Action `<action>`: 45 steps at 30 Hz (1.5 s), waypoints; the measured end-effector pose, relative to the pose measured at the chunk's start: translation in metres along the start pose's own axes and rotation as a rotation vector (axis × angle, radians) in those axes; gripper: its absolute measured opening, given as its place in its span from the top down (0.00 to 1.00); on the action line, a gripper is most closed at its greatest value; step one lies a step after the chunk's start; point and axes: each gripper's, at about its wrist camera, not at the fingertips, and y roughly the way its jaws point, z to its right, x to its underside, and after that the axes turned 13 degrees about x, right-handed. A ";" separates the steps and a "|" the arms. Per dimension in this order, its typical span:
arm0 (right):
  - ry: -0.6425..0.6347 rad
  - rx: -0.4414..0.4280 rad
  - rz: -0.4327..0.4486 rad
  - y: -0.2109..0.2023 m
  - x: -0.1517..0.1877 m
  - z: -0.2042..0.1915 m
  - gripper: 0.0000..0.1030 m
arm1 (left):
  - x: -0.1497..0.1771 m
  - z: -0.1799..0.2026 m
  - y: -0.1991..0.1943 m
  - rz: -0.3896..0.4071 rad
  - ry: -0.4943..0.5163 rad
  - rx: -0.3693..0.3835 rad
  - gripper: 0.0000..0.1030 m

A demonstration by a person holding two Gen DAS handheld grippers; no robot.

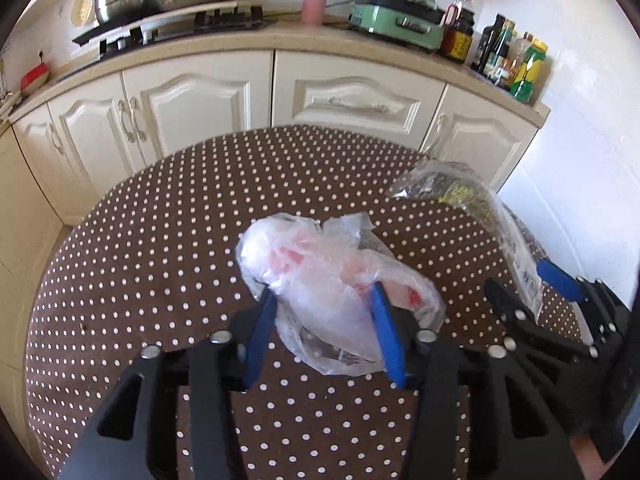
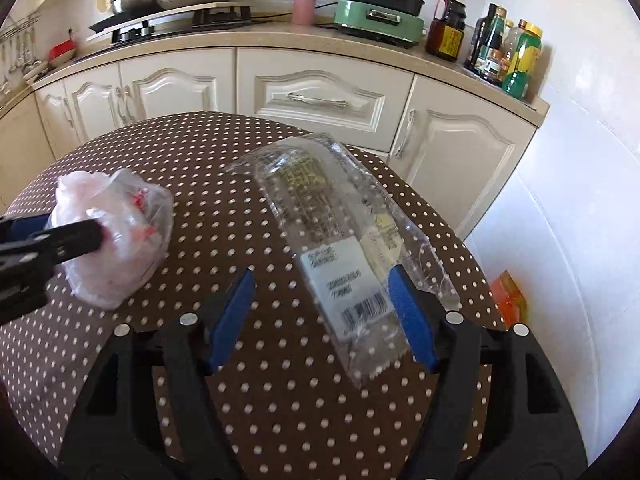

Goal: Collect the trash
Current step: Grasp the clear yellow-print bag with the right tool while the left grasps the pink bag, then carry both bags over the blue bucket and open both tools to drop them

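Your left gripper [image 1: 324,300] straddles the crumpled bag [image 1: 320,272] mid-table [image 1: 160,240], jaws spread. Right gripper [image 2: 320,292], jaws spread, flanks the clear wrapper [image 2: 340,232] toward the table's right edge; that slick film may slide off.

Free room and obstacles, referred to the crumpled white bag [image 1: 320,276]. I found bare dotted tablecloth [image 1: 160,240] left of and beyond the bag, open for passage. Right of it lay the clear wrapper [image 2: 340,240], with a bare strip of cloth between them. My left gripper [image 1: 324,312] straddled the bag; my right gripper [image 2: 324,300] occupied the wrapper's near end. The cabinets [image 1: 200,104] closed the far side.
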 end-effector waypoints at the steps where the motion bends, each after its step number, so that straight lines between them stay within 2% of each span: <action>1: 0.003 0.022 -0.004 0.003 -0.001 0.001 0.34 | 0.000 0.001 -0.002 0.003 0.006 0.003 0.60; 2: 0.010 0.038 -0.014 0.008 -0.003 0.003 0.40 | 0.000 0.002 -0.003 0.009 0.013 0.006 0.64; 3: 0.013 0.037 -0.028 0.013 -0.004 0.004 0.50 | 0.000 0.004 -0.006 0.017 0.020 0.008 0.66; 4: 0.015 0.033 -0.055 0.020 -0.004 0.005 0.74 | 0.000 0.004 -0.009 0.023 0.025 0.010 0.71; 6: 0.019 0.030 -0.065 0.022 -0.003 0.006 0.82 | 0.000 0.004 -0.015 0.031 0.028 0.026 0.73; 7: 0.024 0.030 -0.056 0.020 -0.004 0.007 0.92 | 0.001 0.004 -0.018 0.033 0.032 0.027 0.74; 8: 0.036 0.034 -0.038 0.015 -0.003 0.010 0.95 | 0.002 0.004 -0.021 0.036 0.039 0.027 0.75; 13: 0.079 -0.047 0.037 -0.023 0.002 0.011 0.97 | 0.008 -0.008 -0.049 0.078 0.037 0.039 0.84; 16: 0.080 -0.129 0.078 -0.053 0.003 -0.002 0.98 | 0.010 -0.019 -0.070 0.111 0.030 0.035 0.85; 20: 0.077 -0.236 0.120 -0.091 0.000 -0.031 0.98 | 0.018 -0.040 -0.099 0.147 0.017 0.026 0.87; 25: 0.022 -0.323 0.156 -0.134 -0.002 -0.080 0.98 | 0.029 -0.079 -0.142 0.204 -0.023 0.006 0.87; 32: -0.071 -0.458 0.201 -0.201 -0.006 -0.176 0.98 | 0.059 -0.155 -0.205 0.267 -0.115 -0.046 0.87; 36: -0.126 -0.529 0.216 -0.236 -0.001 -0.233 0.98 | 0.087 -0.210 -0.248 0.308 -0.178 -0.107 0.87; 41: -0.195 -0.633 0.207 -0.276 0.014 -0.313 0.98 | 0.128 -0.277 -0.288 0.329 -0.261 -0.172 0.87; 45: -0.256 -0.690 0.171 -0.294 0.038 -0.373 0.98 | 0.165 -0.323 -0.303 0.319 -0.315 -0.220 0.87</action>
